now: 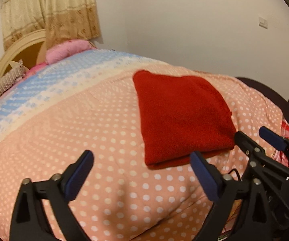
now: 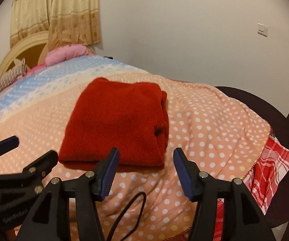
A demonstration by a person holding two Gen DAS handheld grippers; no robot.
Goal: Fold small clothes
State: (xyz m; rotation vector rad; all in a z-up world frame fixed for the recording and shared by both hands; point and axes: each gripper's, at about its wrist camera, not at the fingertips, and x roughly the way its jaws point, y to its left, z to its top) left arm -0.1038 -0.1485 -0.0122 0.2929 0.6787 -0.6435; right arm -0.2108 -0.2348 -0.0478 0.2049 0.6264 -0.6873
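**Folded red garment on the bed, both grippers empty**

Your folded red knitted garment lies as a thick rectangular bundle on the peach blanket with white polka dots that covers the bed. Its folded edge faces you, and the stacked layers show along its right side in the right wrist view.

Your left gripper has its blue-padded fingers spread wide, with only blanket between them. The right-hand pad sits just at the near edge of the garment in the picture, but you cannot tell whether it touches the cloth.

Your right gripper has its fingers moderately apart, nothing clamped between them. The near right corner of the garment shows in the gap, and the pads do not press on it.

The two grippers are close side by side, each visible in the other's view.

A thin black cable loops over the blanket below the right gripper. A red and white checked cloth hangs at the bed's right edge. A pink fluffy pillow lies at the far end, by the cream headboard and beige patterned curtain.
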